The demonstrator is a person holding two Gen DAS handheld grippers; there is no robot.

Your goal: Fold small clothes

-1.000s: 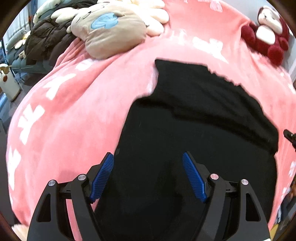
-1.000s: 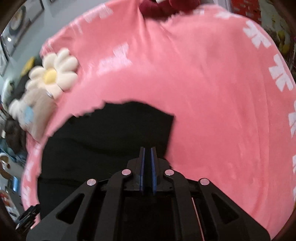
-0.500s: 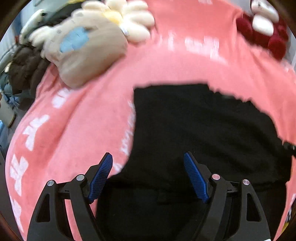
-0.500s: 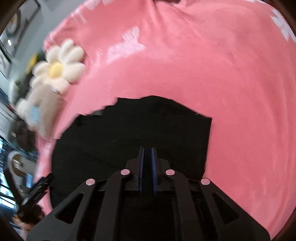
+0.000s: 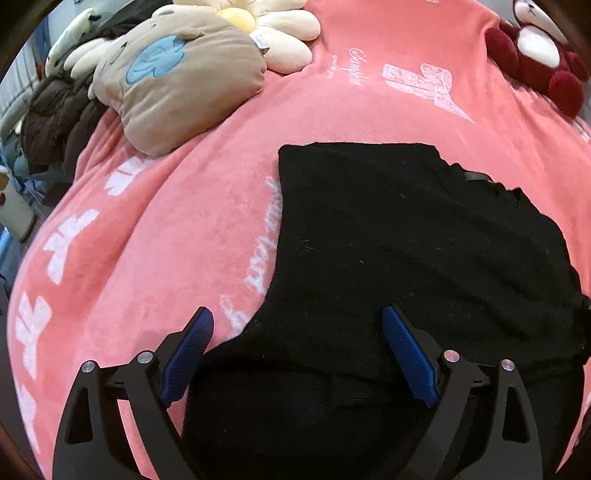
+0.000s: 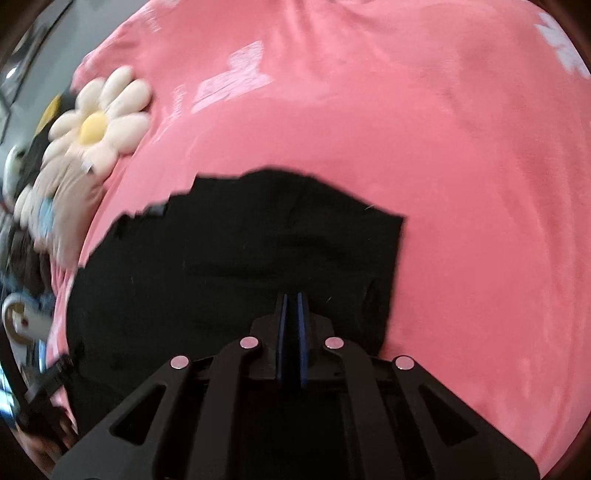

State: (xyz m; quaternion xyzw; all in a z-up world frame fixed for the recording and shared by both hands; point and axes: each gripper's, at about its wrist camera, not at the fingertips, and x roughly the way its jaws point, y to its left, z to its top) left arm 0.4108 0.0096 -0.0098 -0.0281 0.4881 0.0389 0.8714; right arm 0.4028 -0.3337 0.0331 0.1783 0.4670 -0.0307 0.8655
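Left tool (image 5: 295, 332) tilts down, opening over black garment (image 5: 406, 240).

- The left wrist view looks steeply down along the left hand-held gripper (image 5: 297, 354), close over the bed (image 5: 155, 229); the black garment (image 5: 406, 240) lies just ahead of its fingers.
- The right wrist view looks steeply down along the right hand-held gripper (image 6: 290, 306), equally close, with the same garment (image 6: 240, 258) directly ahead.
- Both views share the garment, the pink blanket (image 6: 443, 166) and the flower cushion (image 5: 273, 33) (image 6: 98, 122), which sits far ahead and to the left of each gripper.
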